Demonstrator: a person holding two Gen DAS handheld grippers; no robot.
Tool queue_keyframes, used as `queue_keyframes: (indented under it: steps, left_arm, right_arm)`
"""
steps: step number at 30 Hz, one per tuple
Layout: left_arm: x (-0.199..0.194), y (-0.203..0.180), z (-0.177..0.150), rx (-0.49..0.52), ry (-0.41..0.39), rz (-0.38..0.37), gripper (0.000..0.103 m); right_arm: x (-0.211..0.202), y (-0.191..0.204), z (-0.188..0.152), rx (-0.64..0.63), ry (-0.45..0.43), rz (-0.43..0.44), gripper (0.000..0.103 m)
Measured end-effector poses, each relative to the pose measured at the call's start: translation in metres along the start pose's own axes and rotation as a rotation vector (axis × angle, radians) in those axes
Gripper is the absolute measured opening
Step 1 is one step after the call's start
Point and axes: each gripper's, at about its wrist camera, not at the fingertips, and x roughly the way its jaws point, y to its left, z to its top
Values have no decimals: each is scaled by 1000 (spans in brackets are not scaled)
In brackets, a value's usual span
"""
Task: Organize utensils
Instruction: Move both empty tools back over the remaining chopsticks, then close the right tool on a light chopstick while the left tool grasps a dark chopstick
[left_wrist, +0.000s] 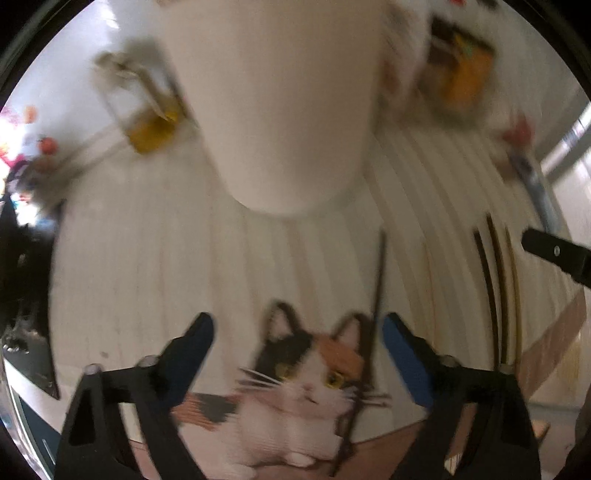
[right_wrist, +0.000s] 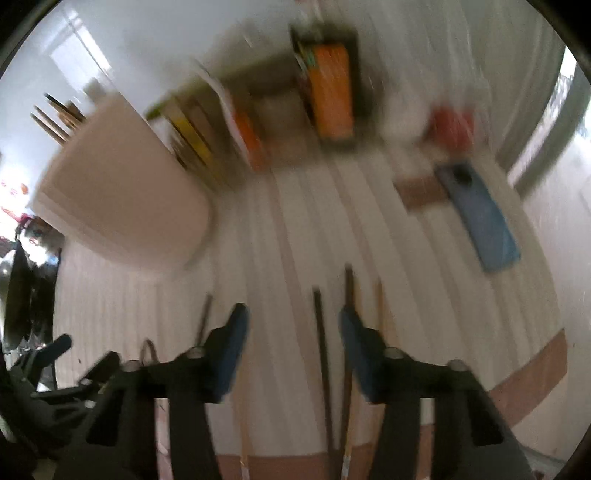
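I see a tall cream plastic cup (right_wrist: 118, 192) standing on the white ribbed placemat (right_wrist: 424, 280); in the right wrist view several wooden chopsticks (right_wrist: 55, 118) stick out of its mouth, leaning away toward the upper left. Behind it an open dark box (right_wrist: 328, 88) holds orange and yellow packets, too blurred for me to read.

Below my right gripper (right_wrist: 291, 332) three loose dark and wooden chopsticks (right_wrist: 323, 350) lie flat on the mat, side by side, their long axes running from the near edge of the mat away from me toward the box. One passes through the gap between the blue pads (right_wrist: 232, 350); the pads do not press on it, so the jaws stand apart, holding nothing. A blue phone (right_wrist: 480, 218) lies farther right.

My left gripper (left_wrist: 297, 332) points down at the printed calico cat (left_wrist: 303, 373) on the mat, jaws wide and empty. One thin dark chopstick (left_wrist: 378, 284) lies just inside its right-hand finger, its tip pointing toward the cup's base.
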Motion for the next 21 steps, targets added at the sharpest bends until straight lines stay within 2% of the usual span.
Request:
queue_keyframes:
  steps: [3,5,7,8,11,13,16,21]
  left_arm:
    - [25,-18,-5,49,68,-37,72]
    - [38,-27,-7,71,106,-51,59]
    - [47,-36,-10,100,128,-56,41]
    - [49,-38,-11,106,134,-57,40]
    - [45,-46,-15,163,102,-70,26]
    - [43,-47,-16,178,102,-75,5]
    - [43,-35,-14,133,101,-59,4]
    - [44,9,-13,-59,125,-60,4]
  right_arm:
    - [13,-9,-11,19,49,0,48]
    - [17,-13,-14,28,59,-6,48]
    - [20,-17,-15,43,65,-20,48]
    - [21,-19,-17,55,68,-26,48]
    - [22,-19,-22,71,80,-33,48]
    - [27,-17,-24,71,86,-36,48]
    - [37,-10,-26,57,113,-40,48]
    - [60,15,-28,11,204,6,48]
